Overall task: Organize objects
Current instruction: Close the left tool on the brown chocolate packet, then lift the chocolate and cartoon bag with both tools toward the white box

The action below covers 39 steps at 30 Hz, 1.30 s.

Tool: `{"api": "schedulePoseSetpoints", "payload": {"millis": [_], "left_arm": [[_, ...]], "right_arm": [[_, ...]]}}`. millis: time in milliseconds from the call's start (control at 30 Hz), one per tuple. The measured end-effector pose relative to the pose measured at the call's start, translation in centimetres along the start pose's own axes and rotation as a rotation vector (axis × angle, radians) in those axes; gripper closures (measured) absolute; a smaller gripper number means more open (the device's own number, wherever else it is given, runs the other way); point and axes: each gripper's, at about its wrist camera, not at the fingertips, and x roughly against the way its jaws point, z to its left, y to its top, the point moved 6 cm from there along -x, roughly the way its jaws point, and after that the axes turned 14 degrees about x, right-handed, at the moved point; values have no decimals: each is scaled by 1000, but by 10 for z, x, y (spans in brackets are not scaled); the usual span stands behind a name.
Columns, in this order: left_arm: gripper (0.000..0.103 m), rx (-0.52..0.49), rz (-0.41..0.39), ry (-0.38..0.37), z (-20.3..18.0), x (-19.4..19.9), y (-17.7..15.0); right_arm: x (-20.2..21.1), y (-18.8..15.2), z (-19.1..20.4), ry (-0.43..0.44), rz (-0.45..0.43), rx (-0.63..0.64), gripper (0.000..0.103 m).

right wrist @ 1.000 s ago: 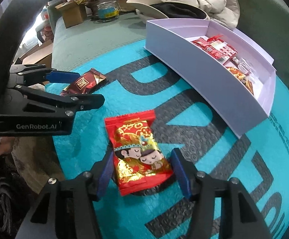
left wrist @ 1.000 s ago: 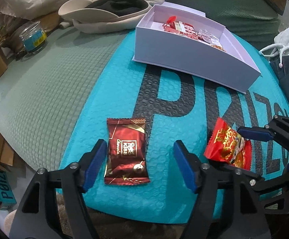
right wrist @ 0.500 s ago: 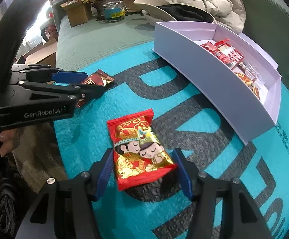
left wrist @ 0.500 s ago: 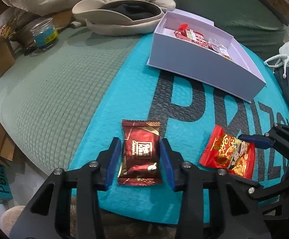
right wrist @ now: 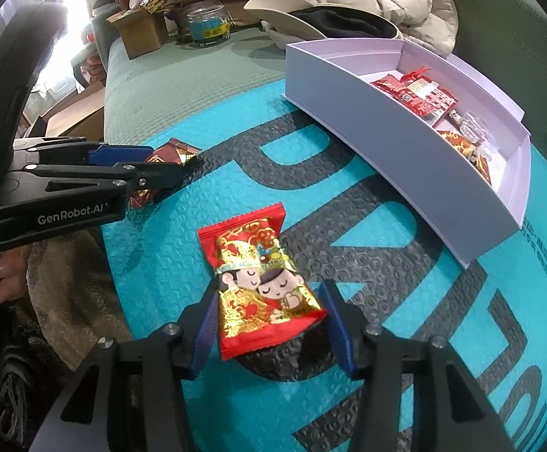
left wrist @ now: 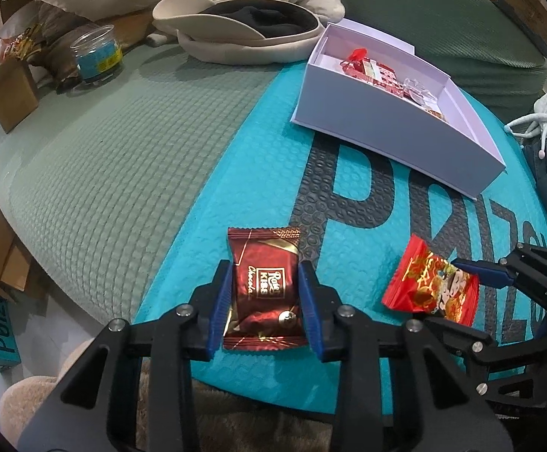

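Note:
A dark red chocolate packet (left wrist: 264, 286) lies at the near edge of a teal bubble mailer (left wrist: 378, 233). My left gripper (left wrist: 265, 269) straddles it, its jaws closing, and both blue pads press the packet's sides. From the right wrist view the same left gripper (right wrist: 164, 164) covers most of the chocolate packet (right wrist: 177, 150). A bright red sweet packet (right wrist: 262, 275) with two cartoon figures lies between the fingers of my right gripper (right wrist: 269, 290). Its jaws are closing, with a slight gap left at the right pad. The white box (left wrist: 386, 132) behind holds several red sweets.
The mailer lies on a green cushion (left wrist: 104, 158). At the back stand a glass jar (left wrist: 96, 54), a small cardboard box (left wrist: 8, 94), a cream hat (left wrist: 235, 26) and a pale jacket. A hand (right wrist: 0, 278) holds the left gripper's handle.
The left gripper's jaws came together from wide open onto the chocolate packet. The right gripper's jaws narrowed around the red sweet packet. Both packets stayed where they lay.

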Motion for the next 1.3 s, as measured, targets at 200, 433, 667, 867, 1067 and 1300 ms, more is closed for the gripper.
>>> {"api": "schedulePoseSetpoints", "payload": {"millis": [200,433,667,867,1067,1300], "left_arm": [[69,-28,3,-17,-8,4,-3],[69,-29,-17,-18,-8,13,1],[69,-7,-39,5,1,22,7],[69,21,-88,35,14,37,16],[69,33,-129,63,25,54,25],[69,47,-130,70,30,57,34]], "right_arm": [[5,3,0,-10,-11,-1,50],[11,7,0,-14,-29,-2,50],[13,18,4,-7,-46,26,50],[17,36,8,-7,-76,65,50],[20,53,15,8,-105,96,50],[28,72,20,8,-134,126,50]]}}
